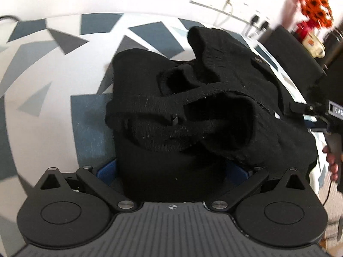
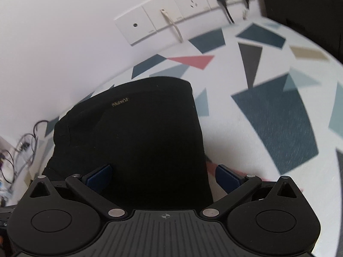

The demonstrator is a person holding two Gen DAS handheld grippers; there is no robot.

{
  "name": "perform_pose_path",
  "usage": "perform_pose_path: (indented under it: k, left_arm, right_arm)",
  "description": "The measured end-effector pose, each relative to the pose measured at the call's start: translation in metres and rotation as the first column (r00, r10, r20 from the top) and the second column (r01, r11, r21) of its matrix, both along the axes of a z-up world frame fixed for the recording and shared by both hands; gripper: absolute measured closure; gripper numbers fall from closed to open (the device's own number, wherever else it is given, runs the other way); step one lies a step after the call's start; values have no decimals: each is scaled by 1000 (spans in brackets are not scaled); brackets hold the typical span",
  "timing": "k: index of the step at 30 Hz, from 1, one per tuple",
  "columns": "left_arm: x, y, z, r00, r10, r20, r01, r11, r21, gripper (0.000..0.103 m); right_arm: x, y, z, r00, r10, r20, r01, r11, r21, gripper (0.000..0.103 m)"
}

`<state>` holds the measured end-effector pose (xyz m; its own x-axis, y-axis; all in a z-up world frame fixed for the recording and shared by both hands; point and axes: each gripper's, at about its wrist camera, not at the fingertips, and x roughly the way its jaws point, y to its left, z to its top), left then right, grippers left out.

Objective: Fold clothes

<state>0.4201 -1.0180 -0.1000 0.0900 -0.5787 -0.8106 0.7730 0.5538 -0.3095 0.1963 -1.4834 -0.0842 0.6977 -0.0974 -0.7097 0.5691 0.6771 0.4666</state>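
Observation:
A black garment (image 1: pixel 193 107) lies bunched on the patterned tablecloth (image 1: pixel 53 75), its waistband and folds rumpled toward the right. My left gripper (image 1: pixel 171 169) is open, its blue pads (image 1: pixel 107 168) spread wide, with the near edge of the garment lying between them. In the right wrist view the same black garment (image 2: pixel 133 132) lies flat with a small gold label (image 2: pixel 120 103). My right gripper (image 2: pixel 164 176) is open, its blue pads (image 2: pixel 227 176) spread either side of the garment's near edge. The right gripper body also shows at the right edge of the left wrist view (image 1: pixel 334 111).
The tablecloth (image 2: pixel 268 117) is white with blue, grey and pink shapes. A white wall with a socket strip (image 2: pixel 182 10) and plugged cables runs behind. Loose wires (image 2: pixel 19 147) lie at the left. Orange flowers (image 1: pixel 315 4) and a black chair back (image 1: pixel 293 51) stand beyond the table.

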Motion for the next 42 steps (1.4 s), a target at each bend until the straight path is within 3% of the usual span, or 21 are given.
perform_pose_path:
  k: [4,7,17,22,26,28,30,33,37,42]
  left_arm:
    - [4,-6,1,999,-41,-3,41,999,18,0]
    - [4,-9,2,1000,-19,-16,19,999,34,0]
    - [-6,-14,-1,997,-16,74,13,999,40,0]
    - [-8,-13,-2,994,-29,103,27,999,24,0]
    - [-2,-17,1,999,-8,48,7,1000,9,0]
    - [3,-18,1,1000,16,11,-16,1000,-10,1]
    - [3,-19,0,1000,4,21,-3,1000,-18,1]
    - [3,-18,0,999,-29,30,30,999,-32,3]
    - [3,-20,-3,988,-143,62,145,989,-29,1]
    - [3,-29,-5,984,-137,109,140,990,-19,0]
  right_arm:
    - [0,-6,-6,1000,9,-12,-9,998,57,1]
    - [1,-6,-11,1000,0,-5,1,997,79,1]
    - [-5,-7,-20,998,-19,54,13,994,111,1]
    - [-6,-7,-20,994,-89,70,78,985,152,1]
    - [-7,-5,-24,988,-100,116,84,987,136,1]
    - [-5,-7,-23,989,-93,115,75,986,147,1]
    - [0,-10,-22,990,-81,116,58,981,186,1]
    - [9,-11,-20,995,-19,95,3,986,167,1]
    - [21,-8,-16,994,101,48,-106,988,112,1]
    - [27,-19,-17,987,144,63,-152,980,132,1]
